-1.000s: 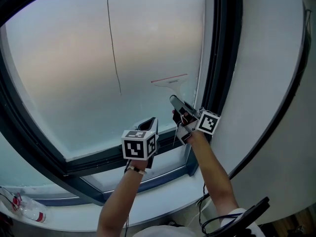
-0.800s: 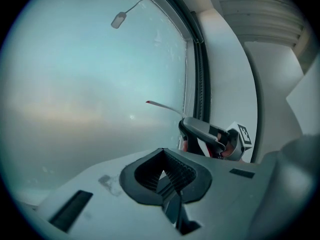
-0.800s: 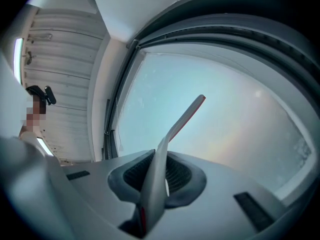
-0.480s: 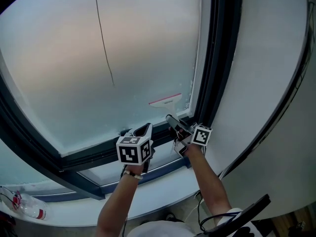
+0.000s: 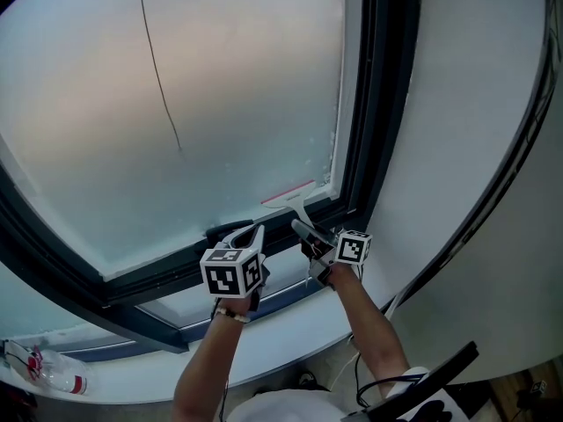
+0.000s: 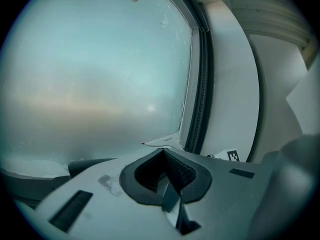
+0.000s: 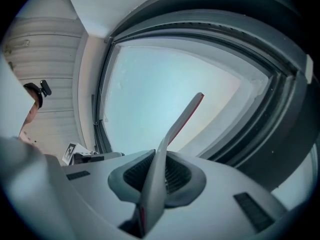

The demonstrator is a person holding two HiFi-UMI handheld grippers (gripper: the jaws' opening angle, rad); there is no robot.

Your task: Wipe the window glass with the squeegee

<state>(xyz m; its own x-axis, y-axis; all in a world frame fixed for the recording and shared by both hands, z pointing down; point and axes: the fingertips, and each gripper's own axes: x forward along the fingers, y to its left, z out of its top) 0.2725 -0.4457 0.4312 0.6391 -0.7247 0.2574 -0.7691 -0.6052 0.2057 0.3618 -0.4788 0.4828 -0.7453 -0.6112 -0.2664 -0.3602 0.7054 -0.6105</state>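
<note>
The frosted window glass [image 5: 193, 104] fills the upper left of the head view. A white squeegee [image 5: 290, 195] with a red blade lies against the glass at its lower right corner, just above the dark frame. My right gripper [image 5: 305, 232] is shut on the squeegee's handle [image 7: 156, 174], and the blade [image 7: 187, 115] runs up and away across the pane. My left gripper [image 5: 253, 232] hovers beside it to the left, near the bottom frame bar, shut with nothing in it. In the left gripper view the squeegee [image 6: 162, 141] shows just beyond the left gripper [image 6: 163, 153].
A dark window frame [image 5: 383, 104] runs up the right side, and a white wall [image 5: 475, 148] lies beyond it. A thin cord [image 5: 158, 86] hangs in front of the glass. A plastic bottle [image 5: 48, 372] lies on the white sill [image 5: 281, 328] at lower left.
The squeegee has slid down the glass from mid-height to the bottom right corner. Both grippers have come down with it.
</note>
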